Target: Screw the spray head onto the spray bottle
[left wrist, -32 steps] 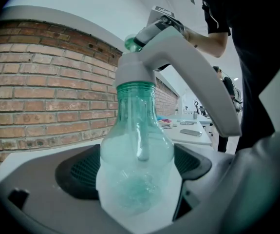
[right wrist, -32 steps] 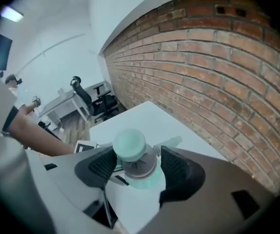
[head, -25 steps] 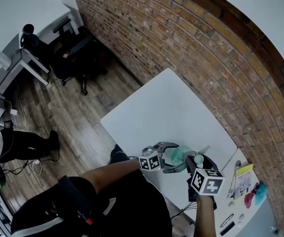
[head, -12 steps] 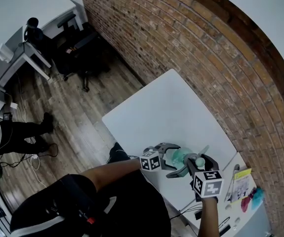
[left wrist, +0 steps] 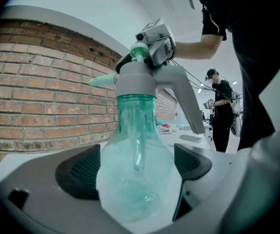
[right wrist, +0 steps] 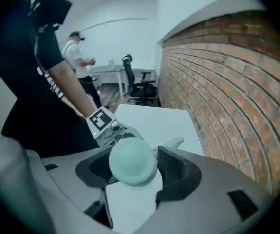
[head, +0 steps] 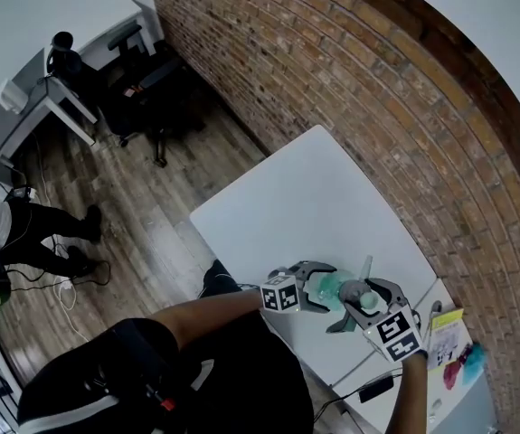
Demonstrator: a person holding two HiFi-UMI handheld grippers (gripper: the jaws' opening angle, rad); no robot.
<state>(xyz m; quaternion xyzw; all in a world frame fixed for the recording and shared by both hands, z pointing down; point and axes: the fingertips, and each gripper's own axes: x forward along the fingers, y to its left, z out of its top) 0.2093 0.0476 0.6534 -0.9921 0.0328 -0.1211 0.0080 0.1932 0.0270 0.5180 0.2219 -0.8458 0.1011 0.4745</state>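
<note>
left claw (left wrist: pixel 136 175) clamped on spray bottle (left wrist: pixel 135 145), right claw (right wrist: pixel 132 171) pinching spray head (left wrist: pixel 136 79)

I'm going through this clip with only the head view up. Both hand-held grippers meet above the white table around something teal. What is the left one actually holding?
Observer: The left hand-held gripper is shut on the rounded belly of the translucent spray bottle, with a pad against each side.
Operator: And the right one?
Observer: The right hand-held gripper is closed on the round pale-green knob that tops the spray head.
Operator: Is the head on the bottle?
Observer: Yes. In the left gripper view it sits upright on the bottle's neck. I cannot tell whether the thread is fully home.
</note>
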